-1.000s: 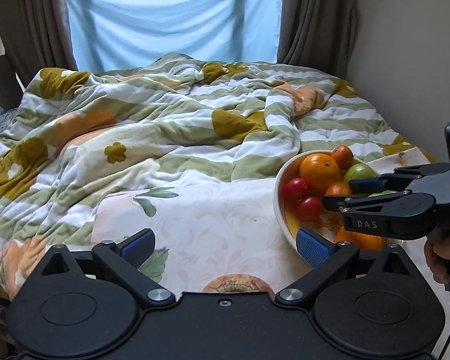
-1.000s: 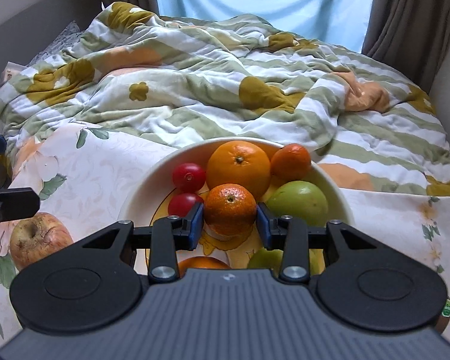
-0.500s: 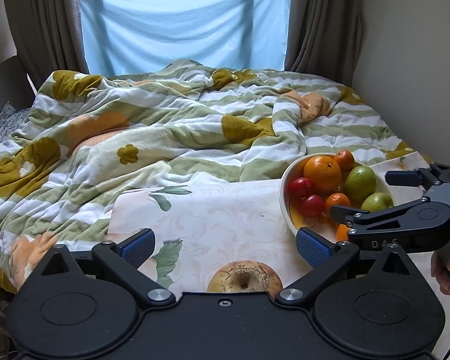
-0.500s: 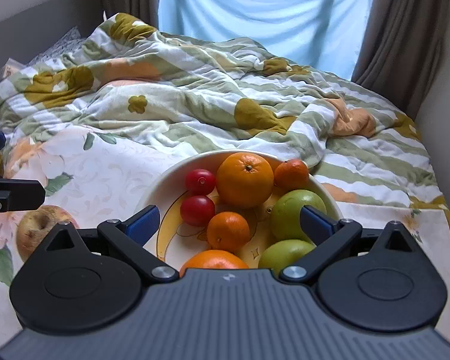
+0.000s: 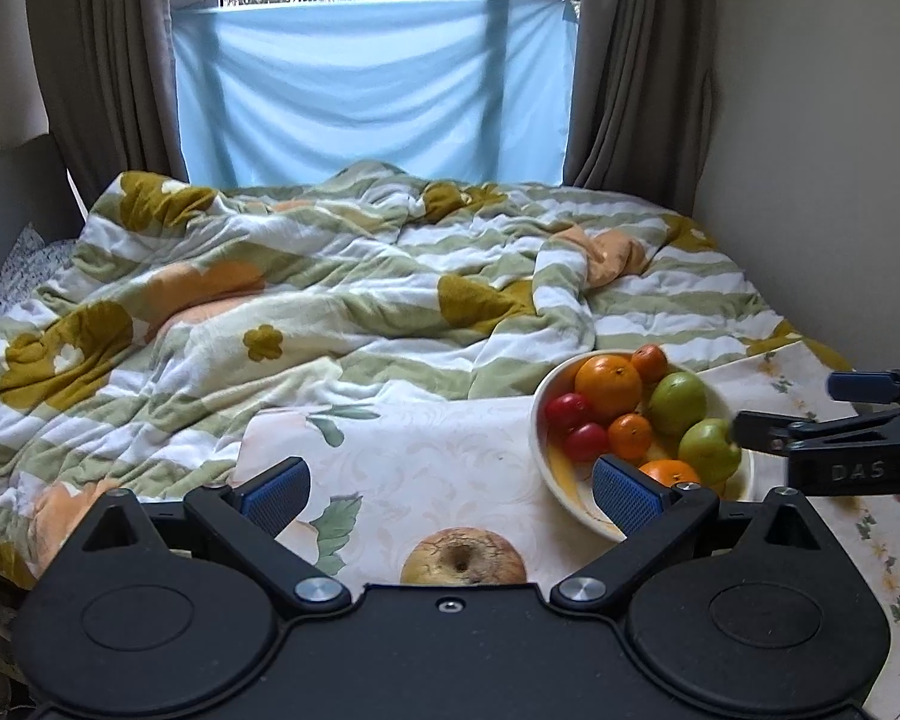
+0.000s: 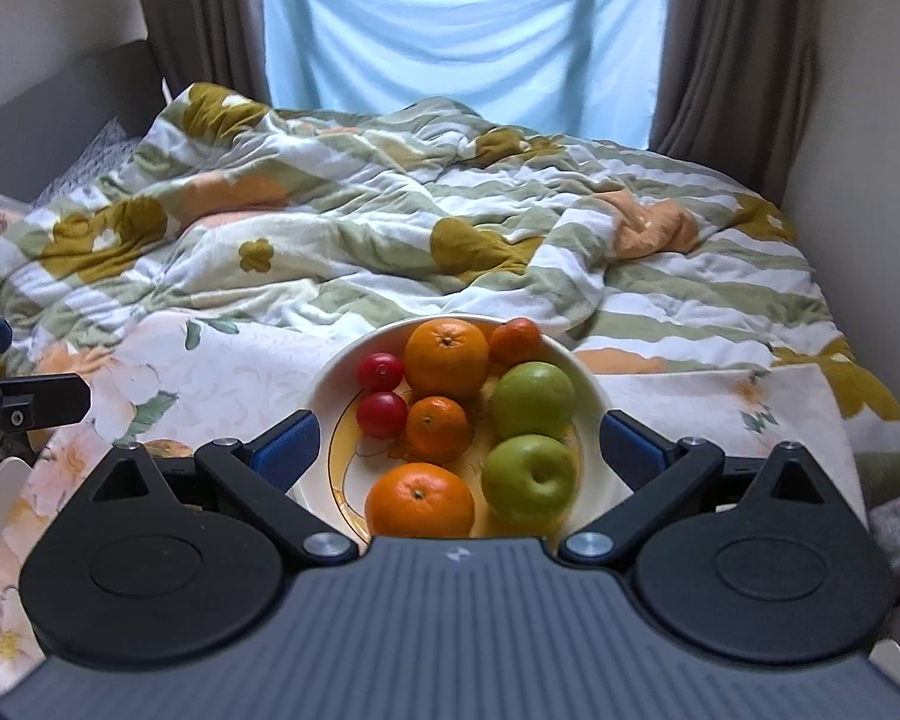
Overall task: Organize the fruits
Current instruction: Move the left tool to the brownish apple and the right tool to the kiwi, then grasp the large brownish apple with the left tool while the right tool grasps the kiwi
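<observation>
A white bowl (image 6: 591, 393) on a floral cloth holds oranges, two green apples (image 6: 531, 399), small red fruits (image 6: 381, 414) and a small orange (image 6: 438, 428) in its middle. My right gripper (image 6: 459, 441) is open and empty, raised above the bowl's near side. A wrinkled yellow-brown apple (image 5: 463, 558) lies on the cloth left of the bowl (image 5: 540, 456), just below my left gripper (image 5: 450, 489), which is open and empty. The right gripper also shows at the right edge of the left wrist view (image 5: 810, 405).
A rumpled green, white and yellow blanket (image 5: 330, 300) covers the bed behind the cloth (image 5: 426, 456). A wall (image 5: 822, 120) runs along the right side. Curtains and a blue sheet hang over the window at the back.
My right gripper has opened, released the small orange into the bowl, and pulled up and back. My left gripper has also drawn back, bringing the yellow-brown apple into view.
</observation>
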`<action>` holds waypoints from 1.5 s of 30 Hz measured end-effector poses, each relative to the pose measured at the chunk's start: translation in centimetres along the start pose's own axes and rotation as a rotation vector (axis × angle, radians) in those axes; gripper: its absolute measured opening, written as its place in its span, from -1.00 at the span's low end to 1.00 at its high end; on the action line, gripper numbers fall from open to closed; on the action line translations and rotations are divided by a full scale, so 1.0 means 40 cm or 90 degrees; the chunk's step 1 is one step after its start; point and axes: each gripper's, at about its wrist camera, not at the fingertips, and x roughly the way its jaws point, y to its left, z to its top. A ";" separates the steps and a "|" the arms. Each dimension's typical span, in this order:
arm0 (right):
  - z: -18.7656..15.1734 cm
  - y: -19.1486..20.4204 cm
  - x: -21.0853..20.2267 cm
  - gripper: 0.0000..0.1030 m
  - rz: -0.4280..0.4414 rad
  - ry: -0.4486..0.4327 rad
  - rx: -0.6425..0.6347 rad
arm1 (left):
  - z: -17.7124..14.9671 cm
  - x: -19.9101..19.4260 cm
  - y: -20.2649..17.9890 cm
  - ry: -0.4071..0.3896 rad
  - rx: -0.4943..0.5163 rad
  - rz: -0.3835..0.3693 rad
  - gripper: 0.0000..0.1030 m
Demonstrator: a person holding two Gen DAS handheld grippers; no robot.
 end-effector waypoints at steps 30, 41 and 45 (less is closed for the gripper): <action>-0.179 -0.484 -0.070 1.00 -0.016 0.003 0.150 | -0.183 0.122 -0.111 -0.002 -0.108 0.148 0.98; -0.232 -0.513 0.082 1.00 0.008 0.044 0.131 | -0.213 0.221 -0.060 0.018 -0.130 0.145 0.79; -0.232 -0.501 0.108 1.00 0.010 0.051 0.117 | -0.211 0.229 -0.061 0.023 -0.134 0.120 0.55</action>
